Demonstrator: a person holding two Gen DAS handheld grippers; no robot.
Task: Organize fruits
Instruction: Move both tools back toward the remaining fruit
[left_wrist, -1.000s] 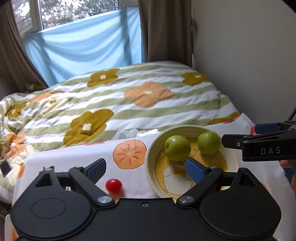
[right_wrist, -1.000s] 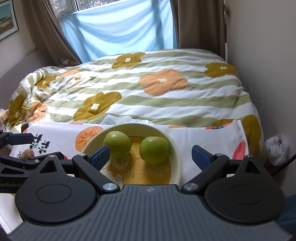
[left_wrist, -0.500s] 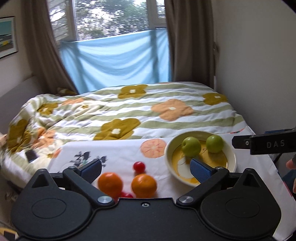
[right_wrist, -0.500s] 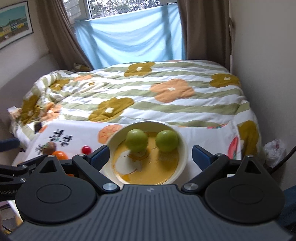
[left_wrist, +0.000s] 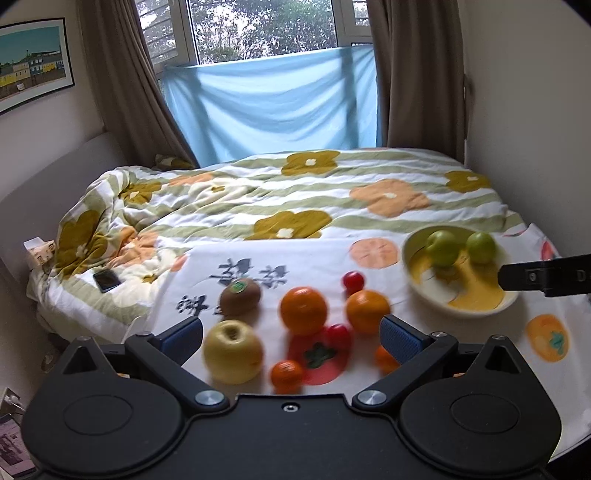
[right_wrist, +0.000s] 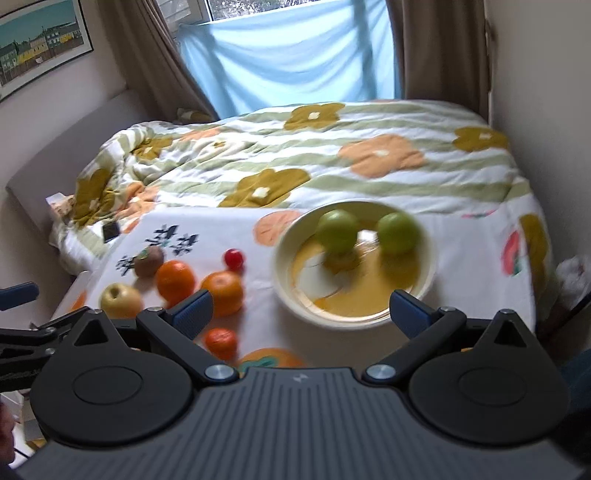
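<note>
Still, w/ both grippers' fingers spread & empty, left gripper (left_wrist: 291, 334) over the loose oranges (left_wrist: 303, 311) on the table, two green apples (right_wrist: 339, 230) in the bowl (right_wrist: 284, 280): a hasty grab could roll fruit off the edge.

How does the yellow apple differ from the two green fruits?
The yellow apple is pale yellow; the green fruits are bright green. The yellow apple looks bigger. It lies on the printed cloth among loose fruit, while the green fruits sit in the bowl. All are round and untouched.
</note>
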